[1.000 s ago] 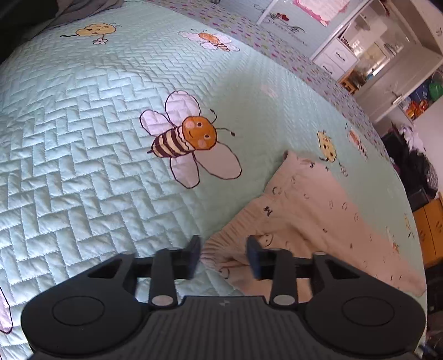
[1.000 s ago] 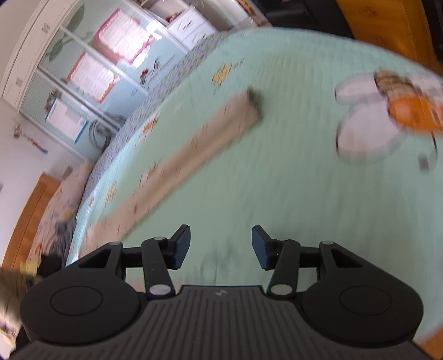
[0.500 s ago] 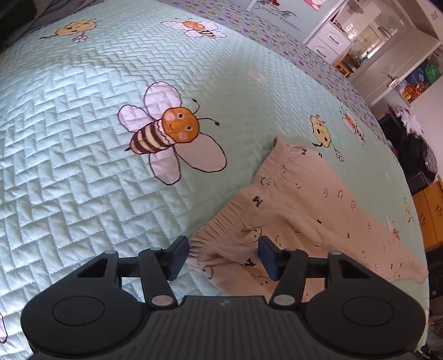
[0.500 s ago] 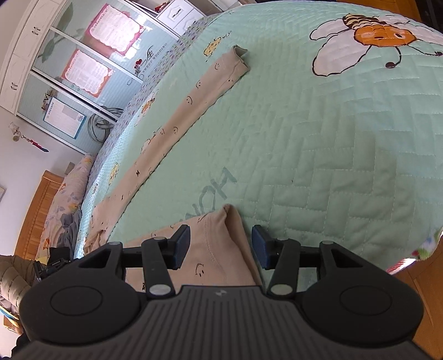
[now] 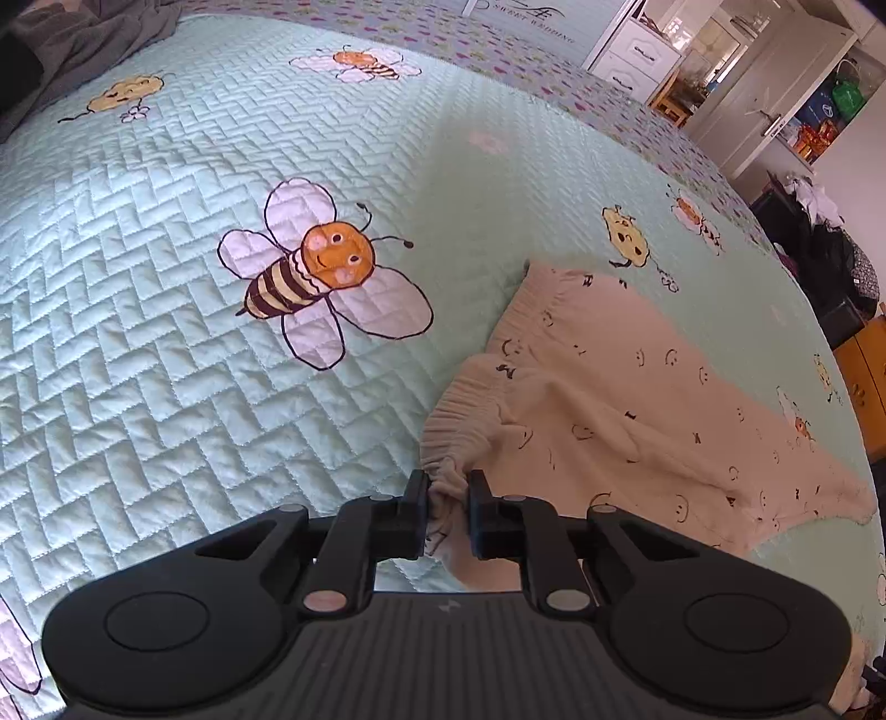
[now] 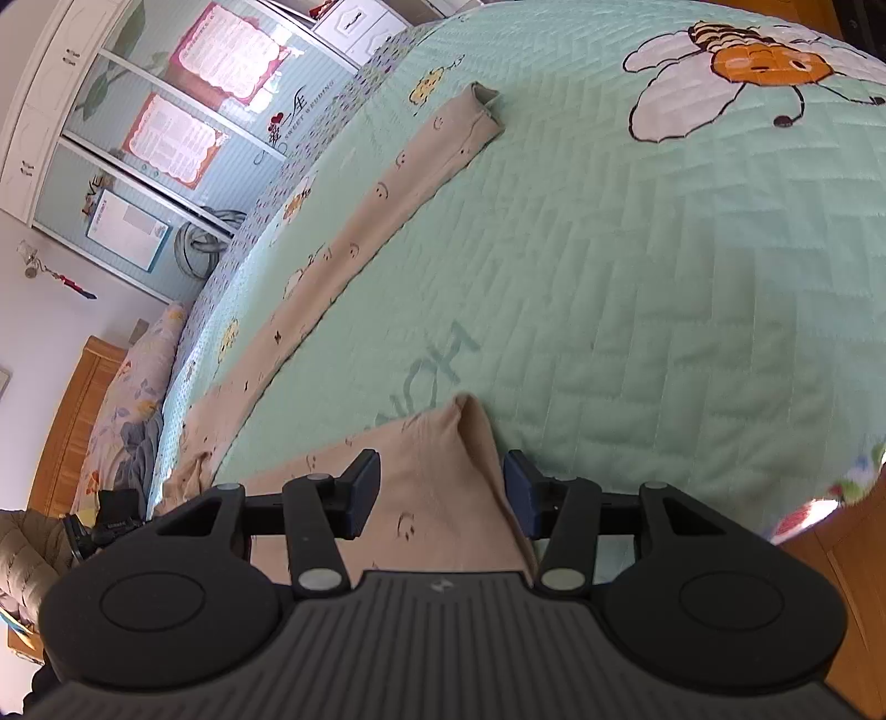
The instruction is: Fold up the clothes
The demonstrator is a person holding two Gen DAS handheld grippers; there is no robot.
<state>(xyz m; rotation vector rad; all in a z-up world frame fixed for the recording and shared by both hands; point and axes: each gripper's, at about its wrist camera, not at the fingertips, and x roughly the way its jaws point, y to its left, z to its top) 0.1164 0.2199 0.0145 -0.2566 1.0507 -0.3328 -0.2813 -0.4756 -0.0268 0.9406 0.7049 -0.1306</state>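
Beige trousers printed with small smiley faces lie spread on a mint-green quilted bedspread. In the left wrist view my left gripper is shut on the near corner of the ruffled elastic waistband. In the right wrist view the far trouser leg stretches away to its cuff. The near leg's hem lies between the fingers of my right gripper, which is open and straddles the cloth.
Bee and flower pictures decorate the quilt. White cabinets and cluttered shelves stand beyond the bed. A wooden headboard and a pillow are at left in the right wrist view. The bed edge drops to a wooden floor.
My left gripper has closed from open onto the waistband corner. My right gripper swung down to the near leg's hem, which now lies further between its open fingers.
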